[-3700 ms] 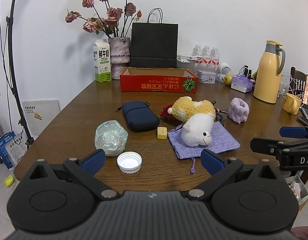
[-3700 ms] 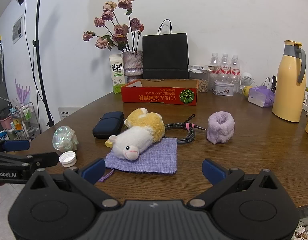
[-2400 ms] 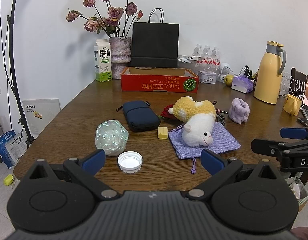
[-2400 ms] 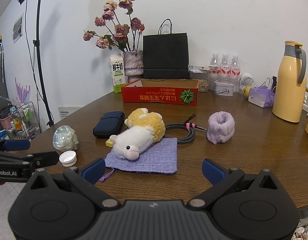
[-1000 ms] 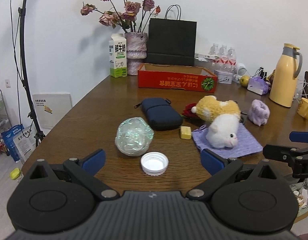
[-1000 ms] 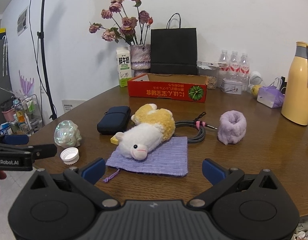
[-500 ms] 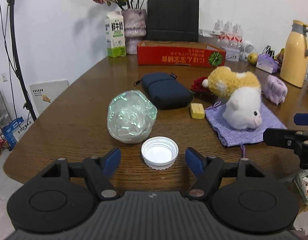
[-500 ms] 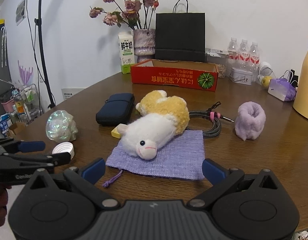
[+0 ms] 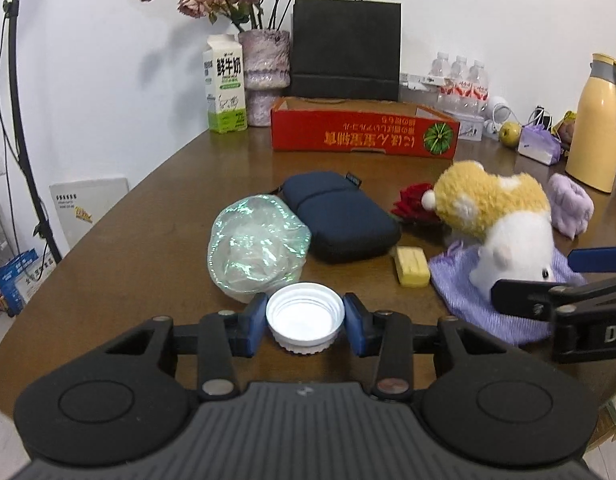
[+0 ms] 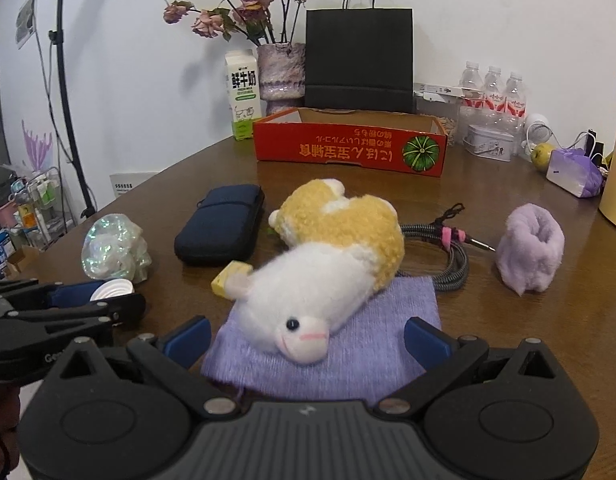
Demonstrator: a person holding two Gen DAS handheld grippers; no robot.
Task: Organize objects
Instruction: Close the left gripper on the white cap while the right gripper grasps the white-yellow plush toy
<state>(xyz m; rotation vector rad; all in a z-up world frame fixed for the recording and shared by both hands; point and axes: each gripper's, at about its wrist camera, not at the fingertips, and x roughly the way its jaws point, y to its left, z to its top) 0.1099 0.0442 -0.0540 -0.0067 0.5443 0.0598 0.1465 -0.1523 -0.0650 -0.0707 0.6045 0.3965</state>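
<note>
My left gripper (image 9: 305, 322) is shut on a white bottle cap (image 9: 305, 316) that rests on the brown table (image 9: 147, 216); its blue pads press both sides. The cap also shows in the right wrist view (image 10: 111, 289) between the left gripper's fingers. An iridescent crumpled wrapper (image 9: 257, 248) lies just behind it. My right gripper (image 10: 305, 340) is open, its fingers either side of the head of a yellow-and-white plush toy (image 10: 328, 264) lying on a purple cloth pouch (image 10: 348, 344). A red cardboard box (image 9: 364, 130) stands at the back.
A navy zip case (image 9: 340, 214), a yellow eraser block (image 9: 412, 266), a red fabric rose (image 9: 414, 206), a coiled cable (image 10: 448, 252) and a purple fluffy cuff (image 10: 530, 250) lie around. Milk carton (image 9: 224, 84), vase (image 9: 263, 76), black bag (image 9: 346, 48) and yellow thermos (image 9: 598, 124) stand behind.
My left gripper moved forward and down and shut on the white cap. My right gripper moved forward to the plush toy, still open.
</note>
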